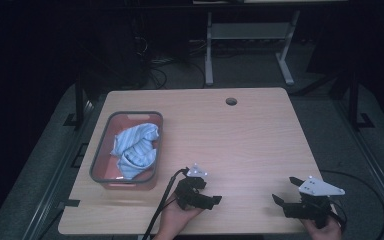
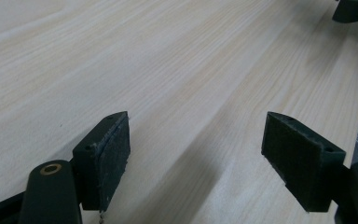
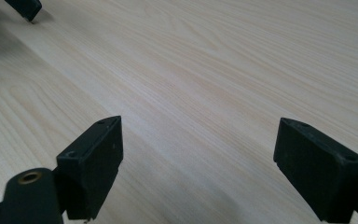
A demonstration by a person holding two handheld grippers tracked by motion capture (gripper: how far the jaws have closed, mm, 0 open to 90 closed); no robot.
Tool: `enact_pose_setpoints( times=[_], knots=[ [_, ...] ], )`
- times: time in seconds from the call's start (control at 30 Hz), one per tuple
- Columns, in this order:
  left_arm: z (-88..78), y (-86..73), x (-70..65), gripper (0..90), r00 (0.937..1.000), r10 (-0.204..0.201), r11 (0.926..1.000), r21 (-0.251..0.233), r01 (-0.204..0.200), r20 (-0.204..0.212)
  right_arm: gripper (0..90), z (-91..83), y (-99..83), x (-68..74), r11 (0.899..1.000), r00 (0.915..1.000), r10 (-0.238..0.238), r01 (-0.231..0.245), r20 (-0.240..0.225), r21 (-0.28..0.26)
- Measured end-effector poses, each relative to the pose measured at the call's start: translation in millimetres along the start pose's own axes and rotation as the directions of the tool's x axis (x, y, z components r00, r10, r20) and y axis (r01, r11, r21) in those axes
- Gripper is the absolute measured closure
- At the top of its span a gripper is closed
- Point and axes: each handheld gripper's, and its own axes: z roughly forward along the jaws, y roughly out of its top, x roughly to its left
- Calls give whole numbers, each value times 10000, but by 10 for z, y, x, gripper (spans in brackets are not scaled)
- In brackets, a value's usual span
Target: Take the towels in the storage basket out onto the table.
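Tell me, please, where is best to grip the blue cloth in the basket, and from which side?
Probably from above: the basket walls block the sides. Pinch a raised fold near the top of the crumpled blue cloth, where the bunched fabric stands highest.

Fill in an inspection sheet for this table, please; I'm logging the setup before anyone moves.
Surface: light wooden table, with a round cable hole near the far edge.
Job's things: red bin with a grey rim at the table's left, holding a crumpled blue striped cloth.
Clutter: nothing seen.
Grippers: left gripper open, nothing between the jaws, low over the table near the front edge; right gripper open, nothing between the jaws, at the front right.
Cables: black cable trails from the left gripper over the front edge; another cable loops on the floor at the right.
Surroundings: dark room, grey floor, a white desk frame behind.
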Motion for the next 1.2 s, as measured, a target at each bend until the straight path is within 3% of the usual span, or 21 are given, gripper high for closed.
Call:
enact_pose_setpoints(
  times=[0.23, 0.37, 0.63, 0.83, 0.93, 1.03, 1.2],
  knots=[
    [-7, 104, -21, 229, 9999, 148, 9998, 131, -148, 6, 151, -8, 7, 1, 10000, 10000, 13, -13, -14, -87],
    [-39, 180, -1, 229, 9996, -241, 9997, -62, 242, 176, 150, -7, 6, -13, 9999, 9999, 103, -103, 2, -63],
    [-144, 389, 63, 218, 9991, -337, 9994, 71, 336, 241, 150, -3, 16, -1, 9999, 10000, 43, -43, -15, -90],
    [-238, 599, 107, 219, 10000, -56, 9997, 230, 57, -53, 151, -12, 10, -8, 9999, 10000, 44, -44, 28, -99],
    [-261, 708, 144, 219, 9989, -436, 9988, 210, 433, 154, 151, -15, 2, -19, 9999, 9998, 150, -149, 103, -58],
    [-295, 864, 126, 219, 9998, -162, 9995, 277, 165, -124, 151, -19, -10, -47, 9997, 9995, 252, -251, 174, -50],
    [-326, 947, 166, 218, 9993, -238, 9995, 191, 244, -304, 150, -25, -13, -46, 9996, 9995, 271, -270, 172, -43]
  ],
)
